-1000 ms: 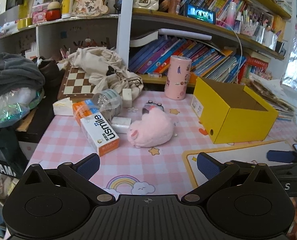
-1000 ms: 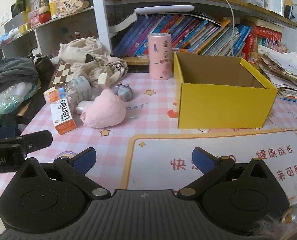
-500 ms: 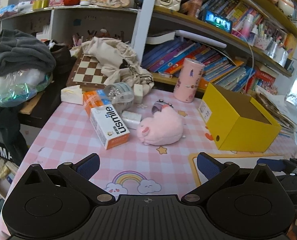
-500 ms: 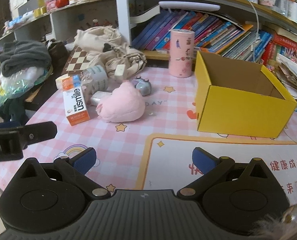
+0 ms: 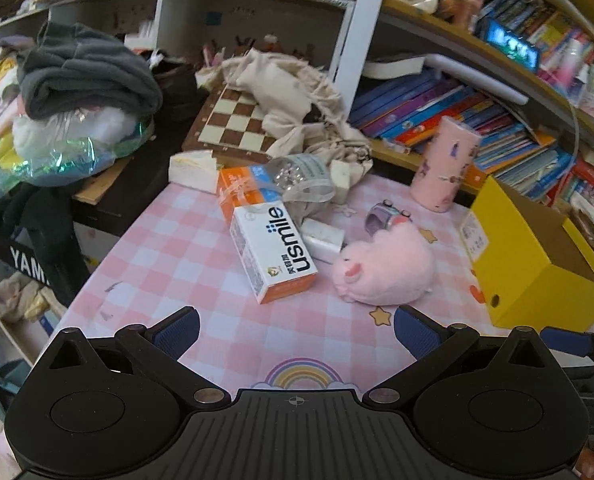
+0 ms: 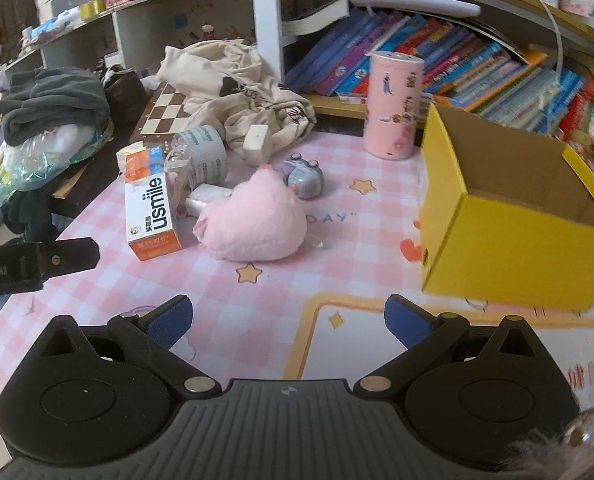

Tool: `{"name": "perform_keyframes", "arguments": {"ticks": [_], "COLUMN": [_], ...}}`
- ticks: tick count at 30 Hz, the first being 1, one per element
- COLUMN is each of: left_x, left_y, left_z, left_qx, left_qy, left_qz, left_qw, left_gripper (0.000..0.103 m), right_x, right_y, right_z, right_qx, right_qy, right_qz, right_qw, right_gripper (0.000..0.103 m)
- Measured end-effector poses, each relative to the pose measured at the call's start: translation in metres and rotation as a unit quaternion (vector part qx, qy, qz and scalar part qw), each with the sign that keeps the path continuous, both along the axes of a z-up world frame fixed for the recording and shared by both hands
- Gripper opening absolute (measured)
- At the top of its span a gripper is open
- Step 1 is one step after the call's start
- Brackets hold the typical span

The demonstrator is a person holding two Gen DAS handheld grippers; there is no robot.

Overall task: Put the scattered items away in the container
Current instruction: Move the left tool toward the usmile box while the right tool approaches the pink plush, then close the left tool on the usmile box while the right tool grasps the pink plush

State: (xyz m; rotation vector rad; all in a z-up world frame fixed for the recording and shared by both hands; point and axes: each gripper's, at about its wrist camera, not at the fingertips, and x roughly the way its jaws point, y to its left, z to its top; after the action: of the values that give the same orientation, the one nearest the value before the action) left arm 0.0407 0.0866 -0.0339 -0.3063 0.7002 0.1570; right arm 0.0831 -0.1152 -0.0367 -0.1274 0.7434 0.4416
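Pink checked cloth [image 5: 185, 248] covers the table, and both tools have drifted closer over it since a second ago, so the clutter looms larger. The left gripper [image 5: 295, 330] and right gripper [image 6: 287, 320] hang with fingers spread wide, holding nothing. The white-and-orange usmile carton [image 5: 275, 254] lies flat beside the round pink plush toy [image 5: 385, 270], with a small grey toy car [image 6: 301, 174] just behind it. The open yellow cardboard box [image 6: 509, 248] stands to the right, apart from them. Crowded bookshelves [image 6: 437, 52] fill the wall behind.
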Motion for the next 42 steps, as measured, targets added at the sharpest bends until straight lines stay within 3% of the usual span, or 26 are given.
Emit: {"name": "perform_keyframes", "arguments": {"ticks": [4,17,29,36,39,42], "left_x": [0.015,0.082,0.125,0.132,0.128,0.123], "left_y": [0.004,0.016,0.019,0.020,0.022,0.021], "left_z": [-0.004,-0.014,-0.040,-0.060,-0.063,-0.062], "left_qx": [-0.018,0.000,0.013,0.033,0.032,0.033], "left_qy": [0.004,0.024,0.052,0.096,0.095,0.091], "left_qz": [0.003,0.031,0.052,0.050,0.047,0.039], "left_qw": [0.9998,0.9992,0.9972,0.9936,0.9939,0.9946], "left_gripper": [0.103,0.103,0.102,0.089,0.085,0.074], "right_x": [0.016,0.080,0.109,0.119,0.120,0.118], "right_y": [0.008,0.039,0.061,0.071,0.077,0.080], "right_z": [-0.004,-0.020,-0.038,-0.045,-0.047,-0.049], "right_qx": [-0.006,-0.013,-0.024,-0.027,-0.032,-0.046], "right_qy": [-0.002,0.001,0.013,0.007,0.004,-0.001], "right_qz": [0.026,0.077,0.114,0.128,0.140,0.147], "right_qw": [1.000,0.997,0.993,0.991,0.990,0.988], "right_gripper": [0.103,0.103,0.103,0.103,0.102,0.097]}}
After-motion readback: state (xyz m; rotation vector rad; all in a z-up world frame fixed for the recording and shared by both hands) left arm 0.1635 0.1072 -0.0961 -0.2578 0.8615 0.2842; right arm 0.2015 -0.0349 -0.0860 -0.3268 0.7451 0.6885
